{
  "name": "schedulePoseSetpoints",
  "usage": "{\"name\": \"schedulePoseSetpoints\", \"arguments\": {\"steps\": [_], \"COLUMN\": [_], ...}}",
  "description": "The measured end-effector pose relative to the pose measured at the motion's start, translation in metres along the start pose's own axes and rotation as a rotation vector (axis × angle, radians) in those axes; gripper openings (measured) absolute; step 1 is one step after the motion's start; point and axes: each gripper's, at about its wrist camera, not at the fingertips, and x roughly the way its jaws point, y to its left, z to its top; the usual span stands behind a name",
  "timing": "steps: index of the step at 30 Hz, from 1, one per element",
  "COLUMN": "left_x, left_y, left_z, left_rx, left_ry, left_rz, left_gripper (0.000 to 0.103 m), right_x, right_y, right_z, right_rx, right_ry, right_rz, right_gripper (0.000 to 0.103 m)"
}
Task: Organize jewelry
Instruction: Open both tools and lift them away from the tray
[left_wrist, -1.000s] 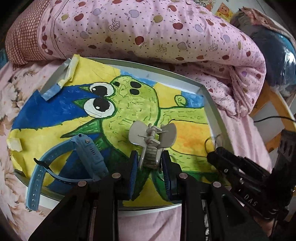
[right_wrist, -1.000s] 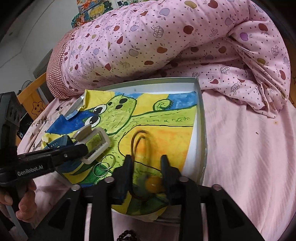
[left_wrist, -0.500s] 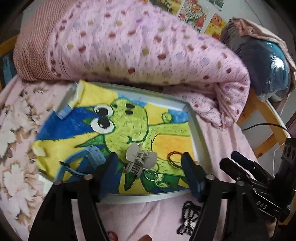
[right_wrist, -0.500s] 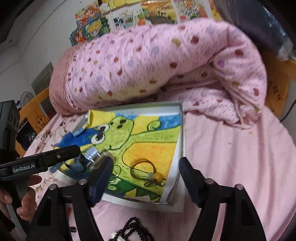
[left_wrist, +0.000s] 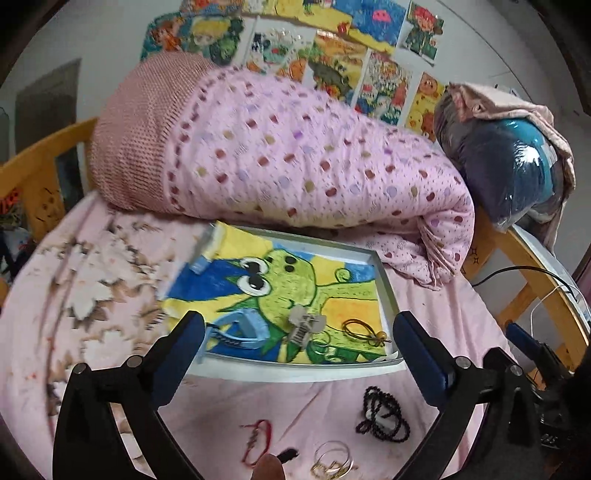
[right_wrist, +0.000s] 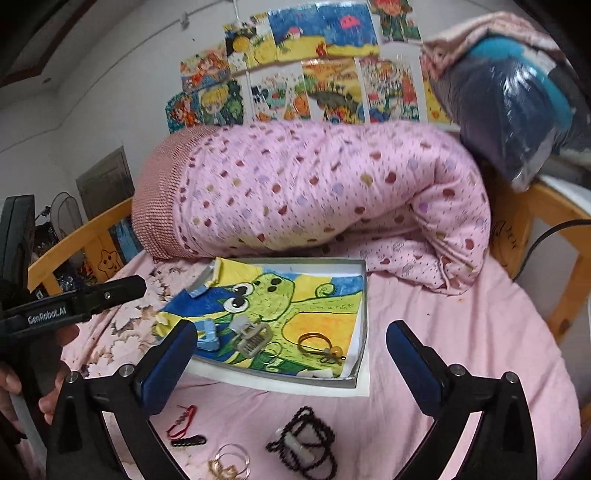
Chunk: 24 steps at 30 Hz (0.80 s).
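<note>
My left gripper (left_wrist: 299, 354) and right gripper (right_wrist: 291, 354) are both opening, jaws wide with nothing between them. The shallow grey tray (right_wrist: 364, 295) (lined with a green cartoon drawing) holds the blue watch strap (left_wrist: 240, 330), grey hair claw clip (right_wrist: 253, 334) and brown beaded hair tie (right_wrist: 321, 345); the black bead bracelet (right_wrist: 306, 443) lies on the pink sheet (right_wrist: 443, 332).

You have a shallow grey-rimmed tray (left_wrist: 384, 280) lined with a yellow, blue and green frog drawing lying flat on the pink bed. Inside it, along the near edge, lie a light blue watch strap (left_wrist: 240, 330), a grey claw hair clip (left_wrist: 304, 325) just beside thin wire rings (left_wrist: 323, 341), and a brown hair tie with an amber bead (left_wrist: 364, 330). On the sheet in front of your tray rest a red cord bracelet (left_wrist: 258, 439), a dark beaded bracelet (left_wrist: 382, 415) and gold hoops (left_wrist: 332, 461).
</note>
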Motion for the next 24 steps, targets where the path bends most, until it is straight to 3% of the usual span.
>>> {"name": "schedulePoseSetpoints", "arguments": {"steps": [13, 21, 24], "left_x": [-0.099, -0.147, -0.156], "left_y": [0.014, 0.026, 0.032], "left_z": [-0.043, -0.074, -0.086], "left_rx": [0.132, 0.167, 0.169], "left_ry": [-0.114, -0.158, -0.134], "left_rz": [0.071, 0.128, 0.132], "left_gripper": [0.101, 0.101, 0.101], "right_x": [-0.077, -0.106, -0.115], "right_y": [0.053, 0.069, 0.072], "right_z": [-0.021, -0.045, -0.056], "right_rx": [-0.032, -0.016, -0.01], "right_ry": [-0.078, -0.062, -0.05], "right_rz": [-0.013, -0.021, -0.031], "right_gripper": [0.103, 0.103, 0.103]}}
